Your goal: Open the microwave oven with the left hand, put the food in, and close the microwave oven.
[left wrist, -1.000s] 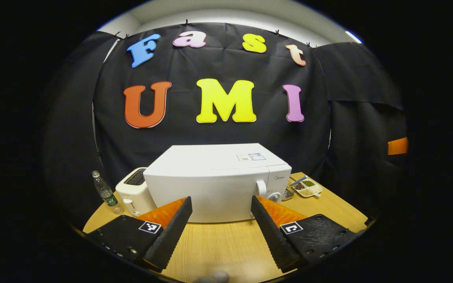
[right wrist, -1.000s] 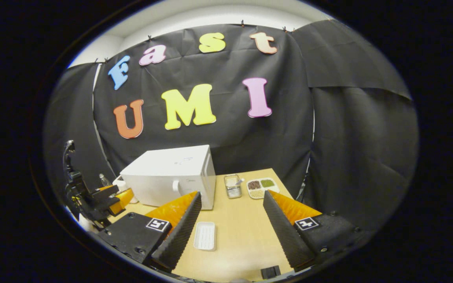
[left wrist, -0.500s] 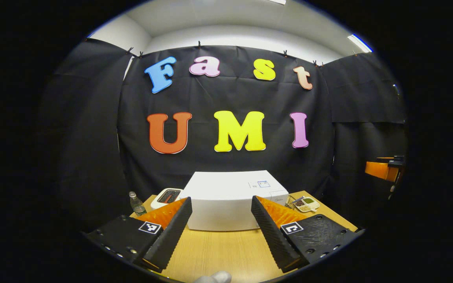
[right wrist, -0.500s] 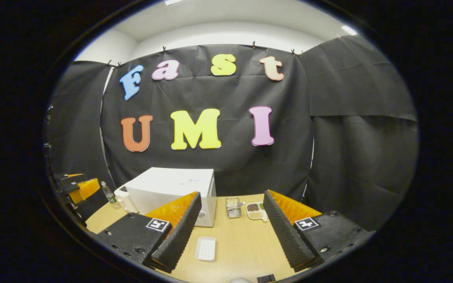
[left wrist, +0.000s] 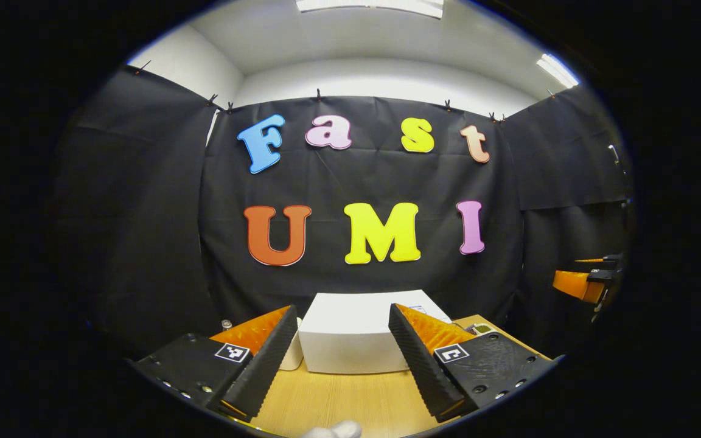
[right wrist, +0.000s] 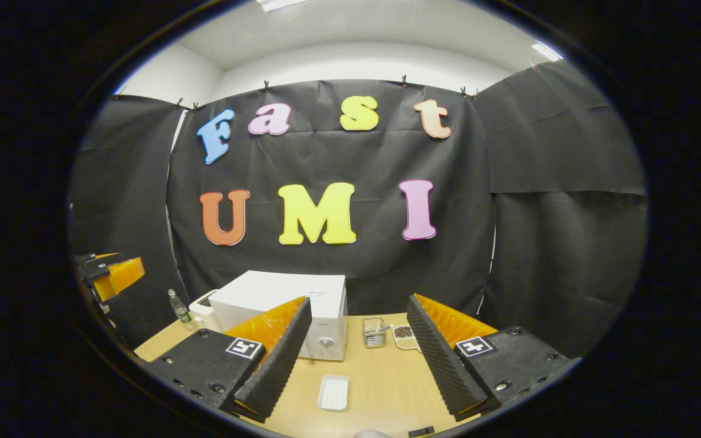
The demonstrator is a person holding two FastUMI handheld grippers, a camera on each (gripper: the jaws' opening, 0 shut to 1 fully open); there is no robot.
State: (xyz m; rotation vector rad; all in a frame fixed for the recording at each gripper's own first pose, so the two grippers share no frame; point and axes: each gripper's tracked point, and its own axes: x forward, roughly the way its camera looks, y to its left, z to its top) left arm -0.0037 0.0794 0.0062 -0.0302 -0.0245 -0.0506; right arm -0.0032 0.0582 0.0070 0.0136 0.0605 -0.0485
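The white microwave (left wrist: 350,340) stands on the wooden table (left wrist: 344,401) with its door shut, straight ahead of my left gripper (left wrist: 342,310), which is open, empty and held well short of it. In the right gripper view the microwave (right wrist: 283,301) sits left of centre, its knob facing me. A divided dish of food (right wrist: 403,334) lies to its right, partly behind a fingertip. My right gripper (right wrist: 359,301) is open and empty above the table. The other gripper appears at the far right edge (left wrist: 582,283) and far left edge (right wrist: 110,274).
A white toaster (right wrist: 204,307) and a plastic bottle (right wrist: 177,306) stand left of the microwave. A metal wire basket (right wrist: 375,331) sits beside the food dish. An empty white tray (right wrist: 333,392) lies on the table (right wrist: 381,389) near the front.
Both grippers have risen and drawn back from the table, with their views tipping upward. The microwave now sits lower and smaller in each view. Both stay open.
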